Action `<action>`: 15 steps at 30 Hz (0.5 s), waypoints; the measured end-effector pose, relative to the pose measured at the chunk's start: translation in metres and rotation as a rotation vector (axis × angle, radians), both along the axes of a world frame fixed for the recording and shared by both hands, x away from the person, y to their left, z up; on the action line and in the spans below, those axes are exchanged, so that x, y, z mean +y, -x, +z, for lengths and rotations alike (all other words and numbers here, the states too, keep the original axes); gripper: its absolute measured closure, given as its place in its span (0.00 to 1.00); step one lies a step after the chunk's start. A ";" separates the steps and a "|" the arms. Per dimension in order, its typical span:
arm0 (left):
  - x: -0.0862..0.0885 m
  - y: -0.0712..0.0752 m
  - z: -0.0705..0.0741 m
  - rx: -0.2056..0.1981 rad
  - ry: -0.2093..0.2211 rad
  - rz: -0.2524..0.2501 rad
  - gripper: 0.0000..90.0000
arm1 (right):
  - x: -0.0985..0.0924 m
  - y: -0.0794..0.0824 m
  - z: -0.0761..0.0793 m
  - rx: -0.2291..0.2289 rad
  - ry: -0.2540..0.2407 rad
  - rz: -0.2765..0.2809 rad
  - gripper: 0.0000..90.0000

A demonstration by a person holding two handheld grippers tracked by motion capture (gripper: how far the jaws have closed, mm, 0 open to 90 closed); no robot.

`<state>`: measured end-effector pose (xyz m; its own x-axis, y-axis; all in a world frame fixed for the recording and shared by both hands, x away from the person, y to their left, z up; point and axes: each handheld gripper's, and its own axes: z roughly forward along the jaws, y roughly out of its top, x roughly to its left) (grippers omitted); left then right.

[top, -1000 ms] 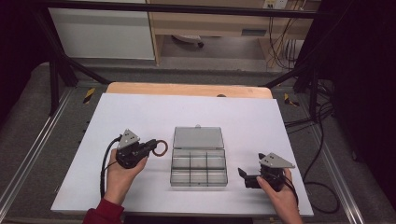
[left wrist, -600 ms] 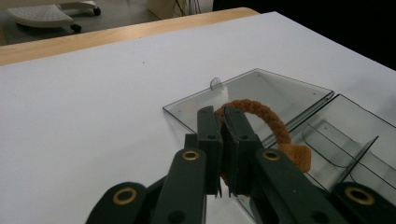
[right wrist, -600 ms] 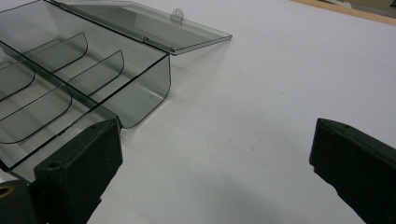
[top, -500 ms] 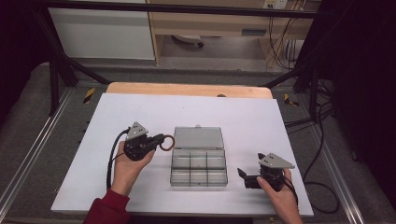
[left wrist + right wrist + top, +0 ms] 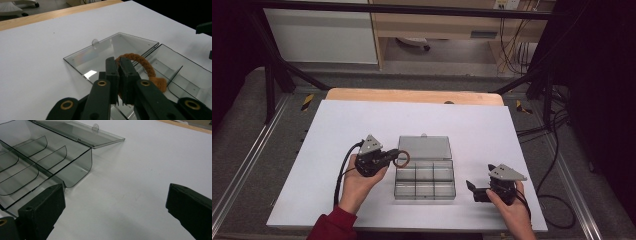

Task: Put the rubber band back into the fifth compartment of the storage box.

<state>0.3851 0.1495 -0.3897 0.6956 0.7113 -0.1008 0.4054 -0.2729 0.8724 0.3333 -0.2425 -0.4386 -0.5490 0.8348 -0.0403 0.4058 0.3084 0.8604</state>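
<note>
The left gripper [image 5: 388,159] has its jaws pressed together on a brown braided ring [image 5: 402,159], pinching one side of the loop so the rest stands out beyond the tips; in the left gripper view the ring [image 5: 140,62] hangs over the seam where the clear compartment box [image 5: 424,182] meets its lid [image 5: 424,147]. That lid lies folded flat on the white board [image 5: 337,125] toward the far edge, its small tab pointing away from the person. The ring sits above the box's far left corner, over the first compartment of the back row, with bare dividers behind it. To the left of that hand the board runs bare out to its left edge, so there is plenty of room on that side. The right gripper [image 5: 474,190] rests low near the near right corner of the board, jaws spread wide with nothing between them, just beside the box's right wall but apart from it; the right gripper view shows bare white surface between its jaws [image 5: 117,202] and the box's rounded corner off to the left. Past the far edge a strip of wooden bench [image 5: 412,95] shows.
</note>
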 end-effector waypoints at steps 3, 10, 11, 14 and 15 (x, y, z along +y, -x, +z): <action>-0.004 0.001 0.000 0.002 0.003 -0.009 0.95 | 0.000 0.000 0.000 0.001 0.002 -0.001 0.03; -0.011 0.004 -0.002 0.006 0.001 -0.031 0.95 | 0.000 0.000 0.000 -0.001 0.003 0.002 0.03; -0.012 0.004 -0.002 0.008 0.001 -0.036 0.95 | 0.000 0.000 0.000 0.000 0.003 0.003 0.03; -0.016 0.006 -0.003 0.010 -0.002 -0.048 0.95 | 0.000 0.000 0.000 -0.002 0.001 0.005 0.03; -0.017 0.006 -0.004 0.009 -0.005 -0.052 0.95 | 0.000 0.000 0.000 -0.001 0.001 0.005 0.03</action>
